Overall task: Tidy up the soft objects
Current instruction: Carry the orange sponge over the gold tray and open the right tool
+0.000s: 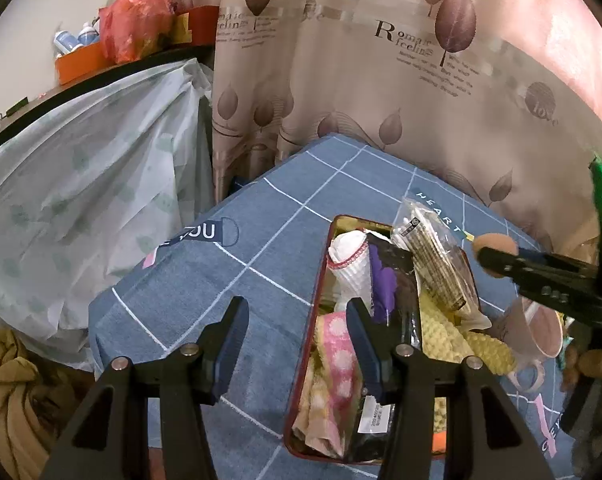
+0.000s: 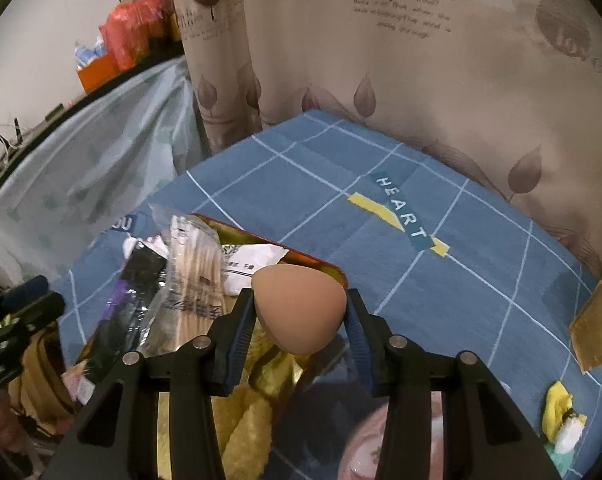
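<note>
- Left wrist view: left gripper with jaws spread wide, nothing between them, poised over the near end of a red-rimmed tin box on a blue checked bedsheet.
- Packed in the box: pink dotted cloth, white frilled fabric, purple item, clear packet of cotton swabs, yellow knobbly cloth.
- Just right of the box, a pink mug.
- At right, right gripper pinching a tan makeup sponge above the box's right rim.
- Right wrist view: right gripper with jaws closed on the makeup sponge, its rounded tip pointing down, over the tin box corner.
- Swab packet and yellow cloth visible inside; mug below, blurred.
- Left gripper at left edge; leaf-print curtain behind the bed.
</note>
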Motion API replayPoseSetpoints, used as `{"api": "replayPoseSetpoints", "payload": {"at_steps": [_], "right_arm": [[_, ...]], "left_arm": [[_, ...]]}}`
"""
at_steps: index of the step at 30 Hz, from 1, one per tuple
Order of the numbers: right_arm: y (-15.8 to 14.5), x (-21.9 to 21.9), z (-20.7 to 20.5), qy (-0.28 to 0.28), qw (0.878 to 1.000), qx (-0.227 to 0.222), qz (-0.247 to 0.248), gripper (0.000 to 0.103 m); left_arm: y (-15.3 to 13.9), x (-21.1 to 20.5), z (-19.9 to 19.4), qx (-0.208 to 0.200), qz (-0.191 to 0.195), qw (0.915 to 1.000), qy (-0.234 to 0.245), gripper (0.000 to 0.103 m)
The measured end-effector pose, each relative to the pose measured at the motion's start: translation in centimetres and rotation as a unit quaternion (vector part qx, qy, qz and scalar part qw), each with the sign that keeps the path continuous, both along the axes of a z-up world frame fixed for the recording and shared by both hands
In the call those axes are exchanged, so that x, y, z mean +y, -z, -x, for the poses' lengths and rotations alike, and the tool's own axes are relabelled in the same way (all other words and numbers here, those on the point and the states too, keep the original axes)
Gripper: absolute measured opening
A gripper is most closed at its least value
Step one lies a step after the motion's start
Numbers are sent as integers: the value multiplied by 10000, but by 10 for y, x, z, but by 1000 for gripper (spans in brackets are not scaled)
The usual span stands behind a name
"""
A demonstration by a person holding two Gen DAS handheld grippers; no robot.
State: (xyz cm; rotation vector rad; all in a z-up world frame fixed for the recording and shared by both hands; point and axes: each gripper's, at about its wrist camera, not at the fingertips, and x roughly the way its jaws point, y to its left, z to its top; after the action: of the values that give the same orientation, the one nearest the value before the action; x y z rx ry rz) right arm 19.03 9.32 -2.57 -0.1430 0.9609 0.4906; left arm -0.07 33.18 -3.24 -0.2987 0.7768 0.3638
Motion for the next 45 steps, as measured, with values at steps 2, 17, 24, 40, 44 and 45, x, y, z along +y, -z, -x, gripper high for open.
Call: {"api": "replayPoseSetpoints", "payload": {"at_steps": [2, 17, 24, 40, 44, 45], "right_arm": [[7, 8, -3, -37, 9999, -14, 165, 41], [23, 24, -16, -57, 9996, 139, 220, 42], [25, 27, -15, -31, 9997, 154, 210, 45], [10, 17, -10, 42, 9999, 58, -124, 65], [1, 13, -3, 65, 9998, 19, -205, 65], [-1, 11, -1, 72, 9997, 10, -229, 65]], "left_arm": [[1, 1, 0, 10, 26, 10000, 4, 52], [6, 6, -3, 63, 147, 9999, -25, 52], [6, 5, -3, 80, 158, 9998, -30, 52], [7, 6, -3, 92, 171, 9998, -41, 52], [7, 5, -3, 105, 127, 9999, -44, 52], [7, 5, -3, 105, 114, 9999, -45, 52]]}}
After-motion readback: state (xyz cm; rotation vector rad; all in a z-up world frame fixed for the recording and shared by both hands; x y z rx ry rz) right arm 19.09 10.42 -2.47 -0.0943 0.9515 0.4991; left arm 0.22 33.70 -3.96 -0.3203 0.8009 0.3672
